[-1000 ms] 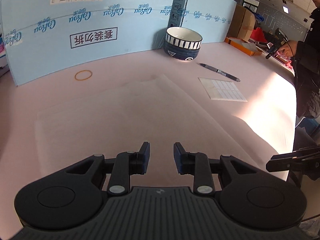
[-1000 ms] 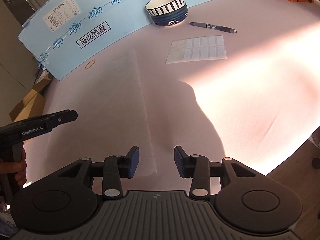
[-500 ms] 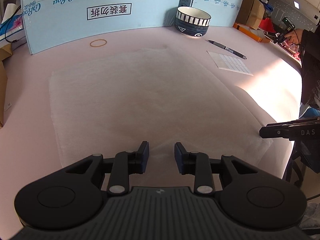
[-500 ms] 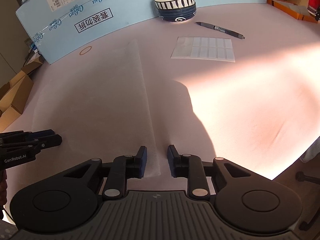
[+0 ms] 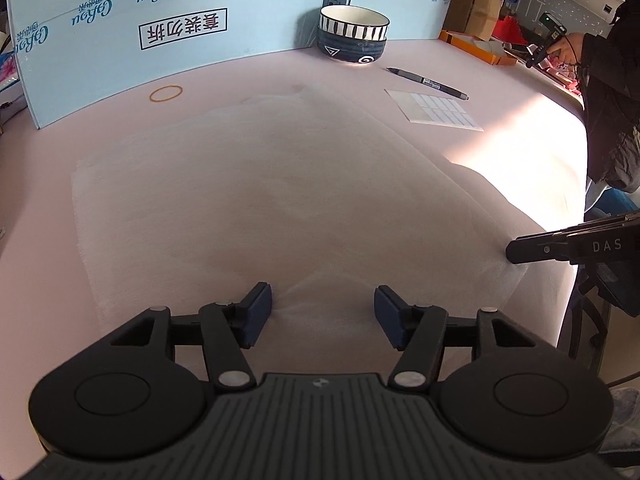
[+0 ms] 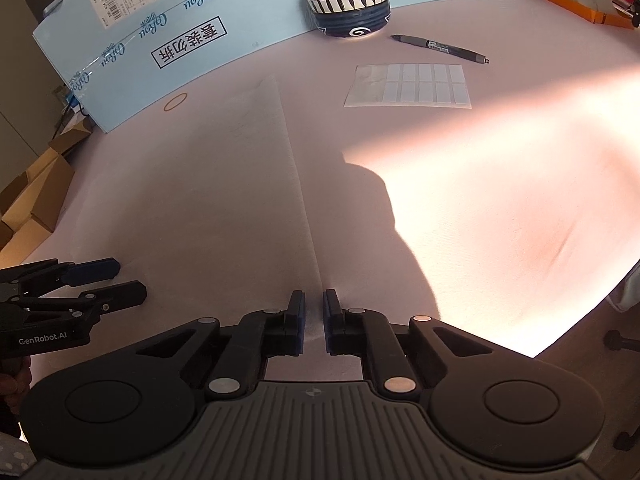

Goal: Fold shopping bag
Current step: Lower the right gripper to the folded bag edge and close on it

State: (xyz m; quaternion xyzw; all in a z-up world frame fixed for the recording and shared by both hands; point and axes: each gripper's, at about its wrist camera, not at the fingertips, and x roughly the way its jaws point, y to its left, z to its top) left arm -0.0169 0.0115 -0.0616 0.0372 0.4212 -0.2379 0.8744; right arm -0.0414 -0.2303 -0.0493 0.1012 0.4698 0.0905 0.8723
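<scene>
At the lower left of the right wrist view the left tool [image 6: 110,280] hovers with its fingers apart over the near left part of the bag [image 6: 208,200], a pale, thin sheet lying flat on the pink desk [image 6: 500,200] across the middle of the frame. At bottom centre the right tool [image 6: 314,318] has its fingers nearly together astride the bag's right edge, though whether they pinch it I cannot tell. Toward the upper right lie a sticker sheet [image 6: 408,86], a bowl [image 6: 348,4] and a pen [image 6: 440,49].
</scene>
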